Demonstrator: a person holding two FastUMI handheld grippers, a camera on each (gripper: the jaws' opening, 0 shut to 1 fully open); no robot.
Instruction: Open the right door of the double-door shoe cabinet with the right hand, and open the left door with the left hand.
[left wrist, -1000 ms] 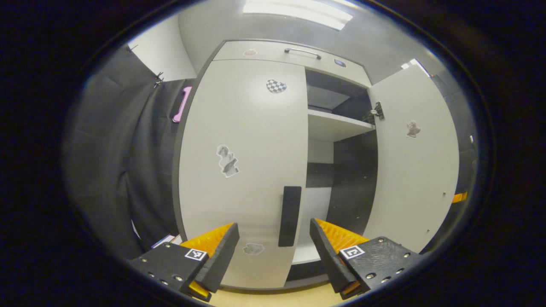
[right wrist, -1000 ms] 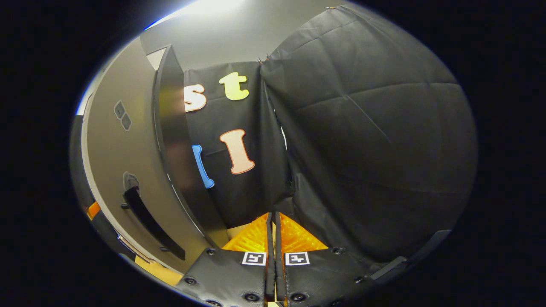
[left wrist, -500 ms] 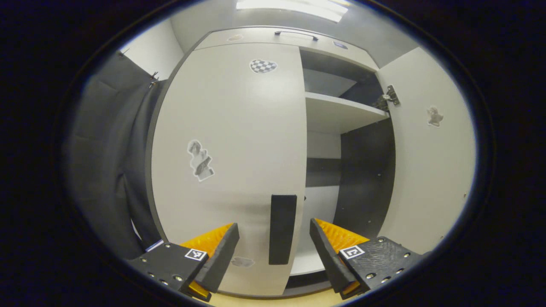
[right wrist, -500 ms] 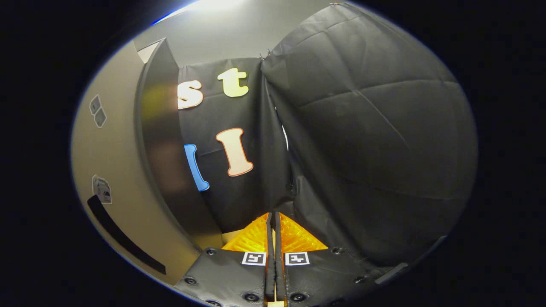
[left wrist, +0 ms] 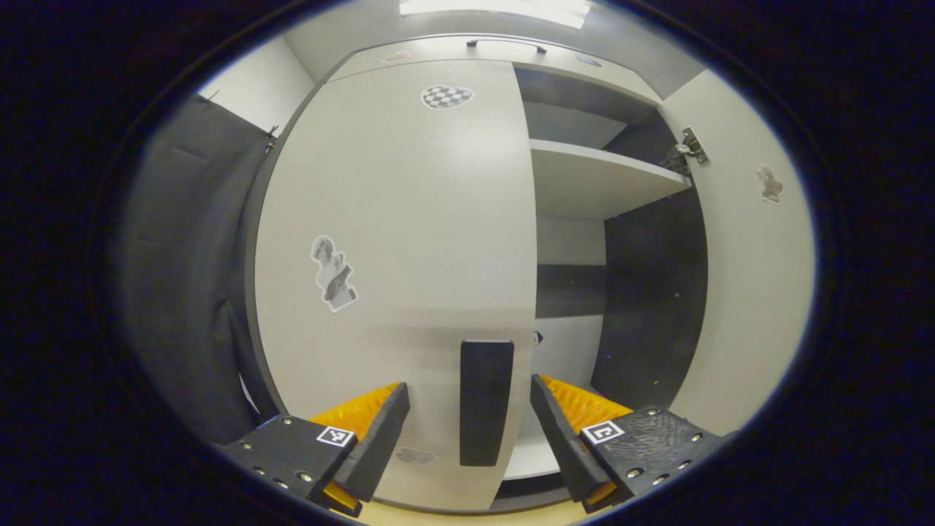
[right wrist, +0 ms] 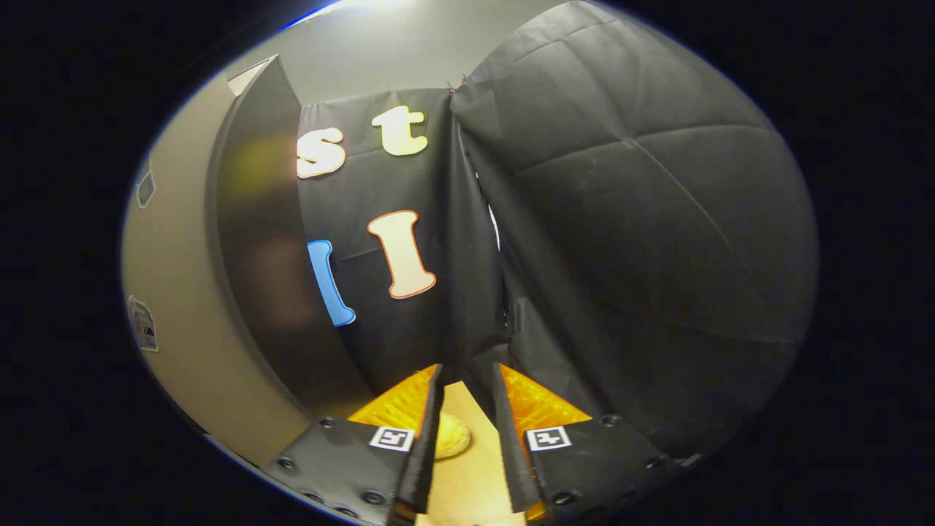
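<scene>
The pale shoe cabinet's left door [left wrist: 409,219] is closed in the left gripper view. Its black vertical handle [left wrist: 486,402] stands between the fingers of my left gripper [left wrist: 469,387], which is open and apart from it. The right door [left wrist: 752,277] is swung wide, baring a pale shelf [left wrist: 592,183] and a dark inner wall. In the right gripper view, that right door [right wrist: 182,329] shows its outer face and dark edge at the left. My right gripper [right wrist: 467,372] is off it, slightly open with nothing held.
A drawer front with a bar handle [left wrist: 504,45] tops the cabinet. Black cloth wall [right wrist: 621,256] hangs close ahead of the right gripper and left of the cabinet. A small round yellowish thing [right wrist: 449,435] lies on the wooden floor [right wrist: 467,475].
The left gripper has moved in on the left door until the handle sits between its fingers. The right gripper's fingers have parted, and it has drifted further from the right door.
</scene>
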